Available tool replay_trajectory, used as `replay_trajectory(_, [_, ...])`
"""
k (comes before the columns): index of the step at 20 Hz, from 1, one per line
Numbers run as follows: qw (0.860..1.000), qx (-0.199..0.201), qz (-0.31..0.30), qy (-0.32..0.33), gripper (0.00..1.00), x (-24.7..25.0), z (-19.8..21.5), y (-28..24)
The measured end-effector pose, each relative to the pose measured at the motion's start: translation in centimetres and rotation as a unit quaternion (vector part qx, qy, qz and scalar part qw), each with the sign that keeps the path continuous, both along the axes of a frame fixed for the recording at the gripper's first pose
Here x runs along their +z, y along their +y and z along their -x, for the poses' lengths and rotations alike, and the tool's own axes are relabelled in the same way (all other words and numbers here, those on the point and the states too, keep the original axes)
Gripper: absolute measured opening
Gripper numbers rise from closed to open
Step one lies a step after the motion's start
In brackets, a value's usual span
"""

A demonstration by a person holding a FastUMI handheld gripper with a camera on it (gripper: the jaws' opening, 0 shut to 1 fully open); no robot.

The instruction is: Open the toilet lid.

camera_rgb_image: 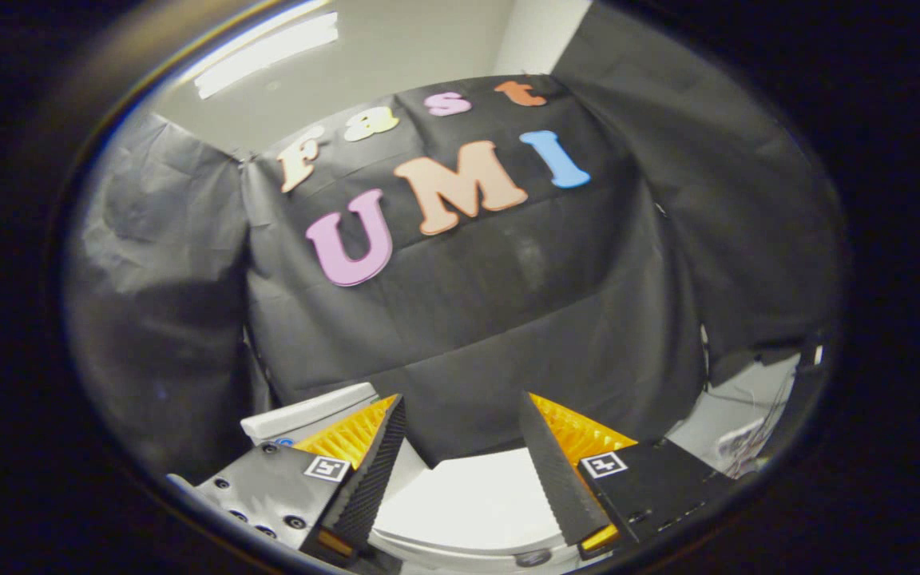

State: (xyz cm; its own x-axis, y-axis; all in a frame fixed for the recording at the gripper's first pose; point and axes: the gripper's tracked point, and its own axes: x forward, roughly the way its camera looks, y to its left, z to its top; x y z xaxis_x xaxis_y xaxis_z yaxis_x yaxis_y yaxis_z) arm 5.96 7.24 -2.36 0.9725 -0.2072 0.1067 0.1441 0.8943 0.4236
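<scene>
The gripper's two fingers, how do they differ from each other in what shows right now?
The finger beside the white tank leans toward the gap, its tip in front of that tank; the other finger's tip leans back the opposite way against the black cloth. The first sits on a grey mount, the second on a black one. Both have black ridged pads, orange backs and a square marker, standing apart over the white toilet lid, touching nothing.

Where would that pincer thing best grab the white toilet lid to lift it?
Probably the lid's near front rim, approached from the front. The lid looks closed and flat between the open fingers of the tool, and the cistern sits behind it by the cloth wall, so the hinge is likely at that far end.
</scene>
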Motion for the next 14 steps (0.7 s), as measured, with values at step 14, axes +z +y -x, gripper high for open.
replay_trajectory(14, [0.933,-0.197,-0.297,0.048,0.89,-17.1,2.9,2.6])
